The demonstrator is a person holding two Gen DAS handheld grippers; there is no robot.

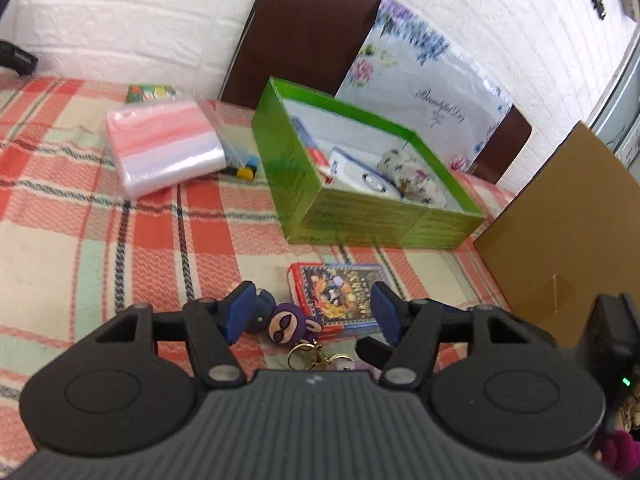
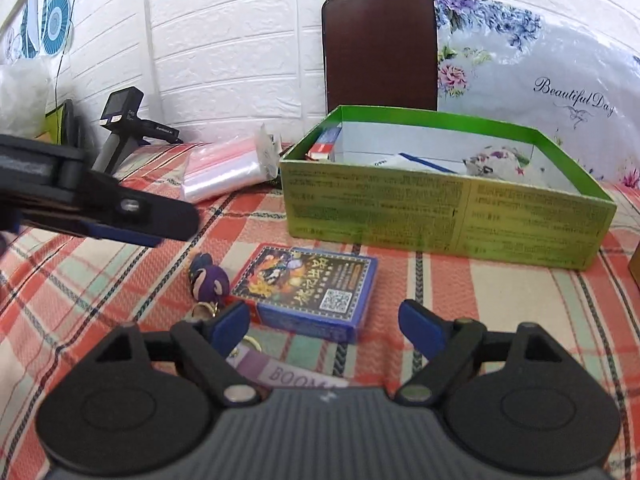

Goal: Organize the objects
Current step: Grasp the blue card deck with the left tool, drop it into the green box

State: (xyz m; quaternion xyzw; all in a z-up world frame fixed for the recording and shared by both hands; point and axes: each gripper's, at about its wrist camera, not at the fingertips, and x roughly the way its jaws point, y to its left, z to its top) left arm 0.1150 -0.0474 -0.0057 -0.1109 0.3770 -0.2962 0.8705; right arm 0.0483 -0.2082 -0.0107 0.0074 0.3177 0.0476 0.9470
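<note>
A green open box (image 1: pixel 304 184) (image 2: pixel 440 216) stands on the checked cloth and holds small packets and a floral pouch (image 1: pixel 412 176). In front of it lie a blue card box (image 1: pixel 340 296) (image 2: pixel 308 288) and a purple keychain figure (image 1: pixel 286 324) (image 2: pixel 212 280) with gold rings. My left gripper (image 1: pixel 314 314) is open, hovering just above the keychain and card box; it also shows in the right wrist view (image 2: pixel 132 216) at the left. My right gripper (image 2: pixel 324 326) is open and empty, just short of the card box.
A stack of clear zip bags (image 1: pixel 164 148) (image 2: pixel 224 172) lies left of the green box, with a small yellow and black item (image 1: pixel 246 170) beside it. A brown cardboard sheet (image 1: pixel 560 232) stands at the right. A chair back (image 2: pixel 380 48) and a floral bag (image 2: pixel 540 80) are behind. A lilac strap (image 2: pixel 296 372) lies below the right gripper.
</note>
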